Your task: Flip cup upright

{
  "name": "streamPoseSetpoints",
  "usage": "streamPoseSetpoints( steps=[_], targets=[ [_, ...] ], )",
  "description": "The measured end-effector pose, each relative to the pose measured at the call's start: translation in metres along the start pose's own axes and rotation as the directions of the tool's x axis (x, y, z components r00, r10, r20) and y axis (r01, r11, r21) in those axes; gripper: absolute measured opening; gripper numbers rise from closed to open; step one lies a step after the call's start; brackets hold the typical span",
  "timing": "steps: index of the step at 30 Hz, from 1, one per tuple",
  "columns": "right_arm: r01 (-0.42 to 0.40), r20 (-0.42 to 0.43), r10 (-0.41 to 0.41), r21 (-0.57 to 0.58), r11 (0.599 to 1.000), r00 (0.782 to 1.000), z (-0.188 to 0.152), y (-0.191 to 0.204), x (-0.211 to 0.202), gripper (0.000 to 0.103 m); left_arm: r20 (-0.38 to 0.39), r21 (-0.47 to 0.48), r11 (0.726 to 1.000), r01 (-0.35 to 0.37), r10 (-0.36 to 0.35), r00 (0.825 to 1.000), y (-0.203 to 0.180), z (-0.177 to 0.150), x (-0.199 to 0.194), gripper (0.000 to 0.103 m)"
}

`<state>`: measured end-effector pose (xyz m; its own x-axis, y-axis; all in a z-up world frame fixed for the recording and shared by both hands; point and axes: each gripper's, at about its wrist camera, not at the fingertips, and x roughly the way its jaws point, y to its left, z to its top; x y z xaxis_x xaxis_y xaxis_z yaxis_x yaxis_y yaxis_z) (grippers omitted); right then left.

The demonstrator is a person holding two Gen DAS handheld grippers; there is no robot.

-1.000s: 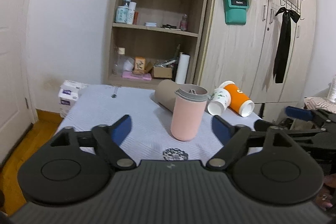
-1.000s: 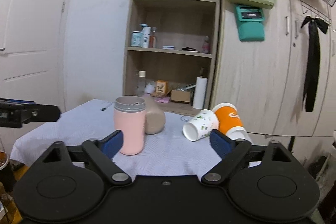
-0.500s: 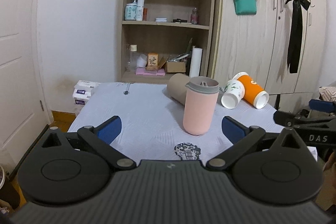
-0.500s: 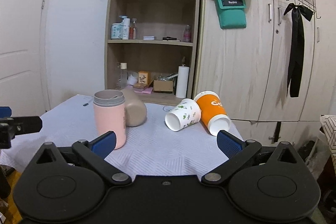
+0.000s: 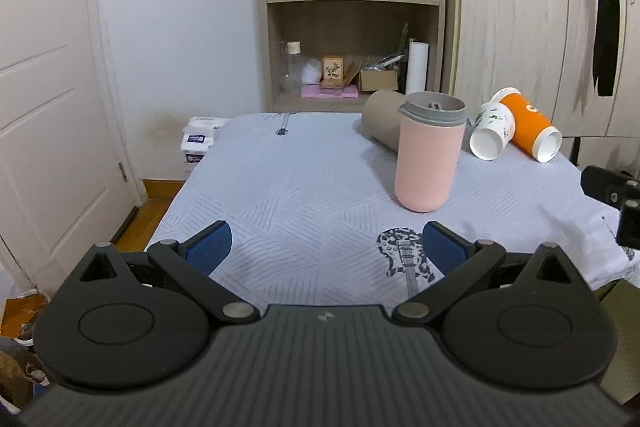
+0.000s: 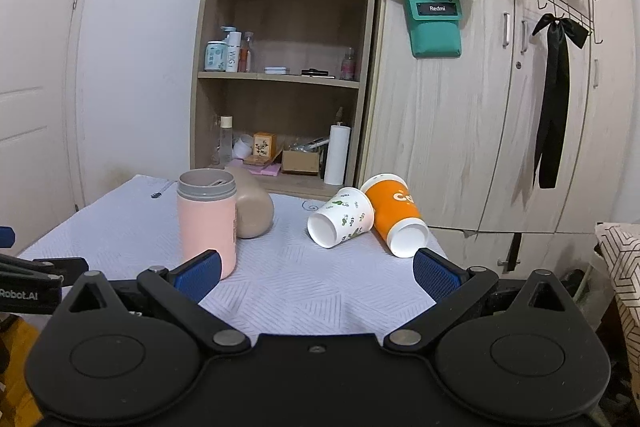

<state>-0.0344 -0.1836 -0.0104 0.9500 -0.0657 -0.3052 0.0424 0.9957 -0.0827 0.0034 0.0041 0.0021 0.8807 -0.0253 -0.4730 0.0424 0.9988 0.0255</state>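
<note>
Both grippers empty, jaws spread wide: left gripper (image 5: 326,247), right gripper (image 6: 316,269). White floral cup (image 6: 341,217) and orange cup (image 6: 394,219) lie touching on the bench (image 6: 280,279); tan cup (image 6: 252,211) probably sideways too. Risk: cups roll off edge, pink tumbler (image 6: 207,221) gets bumped.

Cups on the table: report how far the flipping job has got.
Done: the pink cup stands upright on the tablecloth. In hand: nothing; the left tongs and right tongs are both open and empty. Left: the beige cup, the white floral paper cup and the orange paper cup lie on their sides.
</note>
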Motion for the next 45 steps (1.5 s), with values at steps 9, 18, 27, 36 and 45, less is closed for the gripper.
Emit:
streamPoseSetpoints(
  steps=[9, 18, 27, 36, 45],
  targets=[
    [-0.003, 0.006, 0.003, 0.009, 1.0, 1.0, -0.001, -0.001, 0.001, 0.103, 0.042, 0.037, 0.999, 0.0, -0.002, 0.999, -0.001, -0.001, -0.005, 0.103],
    [0.0, 0.011, 0.0, 0.005, 1.0, 1.0, -0.004, 0.0, 0.002, 0.103, 0.064, 0.063, 0.998, 0.011, -0.015, 0.998, -0.008, -0.003, -0.007, 0.103],
    [0.001, 0.017, -0.001, 0.01, 1.0, 1.0, -0.005, 0.0, 0.003, 0.103, 0.082, 0.081, 0.996, -0.024, 0.017, 0.996, -0.01, -0.005, -0.006, 0.103],
    [0.0, 0.037, 0.0, 0.01, 1.0, 0.999, -0.006, 0.001, -0.001, 0.103, 0.121, 0.095, 0.995, -0.037, 0.025, 0.992, -0.01, -0.007, -0.012, 0.103],
    [-0.001, 0.04, 0.001, 0.012, 1.0, 0.999, -0.006, 0.001, -0.001, 0.103, 0.123, 0.07, 0.997, -0.04, 0.031, 0.992, -0.006, -0.007, -0.011, 0.103]
  ],
)
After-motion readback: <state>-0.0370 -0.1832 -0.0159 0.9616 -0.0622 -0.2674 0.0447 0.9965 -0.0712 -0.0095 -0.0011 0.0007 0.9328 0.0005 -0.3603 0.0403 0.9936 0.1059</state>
